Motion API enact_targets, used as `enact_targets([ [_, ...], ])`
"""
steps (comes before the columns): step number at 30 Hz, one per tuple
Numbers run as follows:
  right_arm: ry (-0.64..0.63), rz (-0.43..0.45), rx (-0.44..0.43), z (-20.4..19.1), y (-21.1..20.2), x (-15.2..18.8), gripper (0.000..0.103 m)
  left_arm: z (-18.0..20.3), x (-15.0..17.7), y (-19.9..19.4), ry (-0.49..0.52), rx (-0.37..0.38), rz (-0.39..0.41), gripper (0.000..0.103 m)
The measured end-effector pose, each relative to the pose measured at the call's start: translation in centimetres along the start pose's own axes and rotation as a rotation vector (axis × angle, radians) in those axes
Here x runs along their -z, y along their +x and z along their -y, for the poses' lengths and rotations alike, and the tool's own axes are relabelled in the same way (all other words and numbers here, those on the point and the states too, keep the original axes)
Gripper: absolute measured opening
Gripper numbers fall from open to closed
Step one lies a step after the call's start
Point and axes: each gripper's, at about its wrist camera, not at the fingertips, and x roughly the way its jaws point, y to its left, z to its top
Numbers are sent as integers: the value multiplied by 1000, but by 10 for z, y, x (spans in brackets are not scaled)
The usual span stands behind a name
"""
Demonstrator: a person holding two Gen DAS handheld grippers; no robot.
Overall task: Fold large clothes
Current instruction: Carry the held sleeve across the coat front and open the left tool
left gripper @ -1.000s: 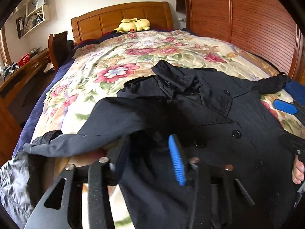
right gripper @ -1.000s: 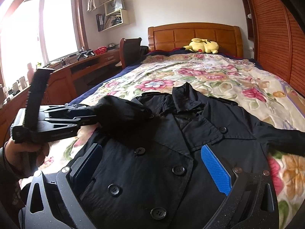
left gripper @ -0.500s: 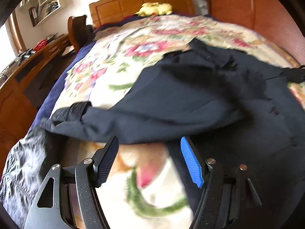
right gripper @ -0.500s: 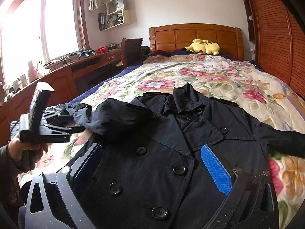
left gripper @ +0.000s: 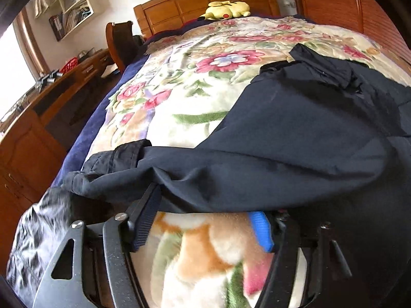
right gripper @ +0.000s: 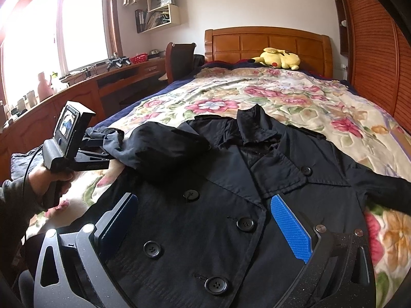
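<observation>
Black double-breasted button coat point(right gripper: 231, 205) lies flat on the flowered quilt point(right gripper: 295, 97). Its left sleeve point(left gripper: 231, 174) drapes over the left gripper point(left gripper: 205, 220), whose jaws were just closing; grip unclear. The right gripper point(right gripper: 205, 220) hovers open above the coat's front.

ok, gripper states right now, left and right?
Left gripper: jaws have just been closing; coat sleeve drapes over the tips, grip cannot be told.
Right gripper: open, holding nothing, over the coat.
</observation>
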Motion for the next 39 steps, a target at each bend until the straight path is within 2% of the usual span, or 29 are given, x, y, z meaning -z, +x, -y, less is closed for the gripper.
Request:
enact_targets([
  [1,0,0,-1,0,0,0,103,0,0,0,5,0,-3,42],
  [3,0,1,-1,0,-1,0,103,0,0,-3,-4,15,-4,17],
  [6,3,8,-6,0,-3,0,103,1,-4,-15,-25,26,25,6],
  [10,7,22,-11,1,-9,-1,103,9,-16,-40,-30,43,77,3],
  [13,11,34,-10,2,-13,-1,103,22,-27,-60,4,58,124,1],
  [20,23,58,1,10,-25,2,103,40,-39,-80,13,100,143,1],
  [30,52,87,27,27,-35,1,103,106,-58,-118,55,235,203,1],
  [37,52,106,65,28,-45,1,103,150,-52,-124,84,332,228,1],
  [39,52,110,72,27,-47,2,103,156,-49,-124,79,333,220,1],
])
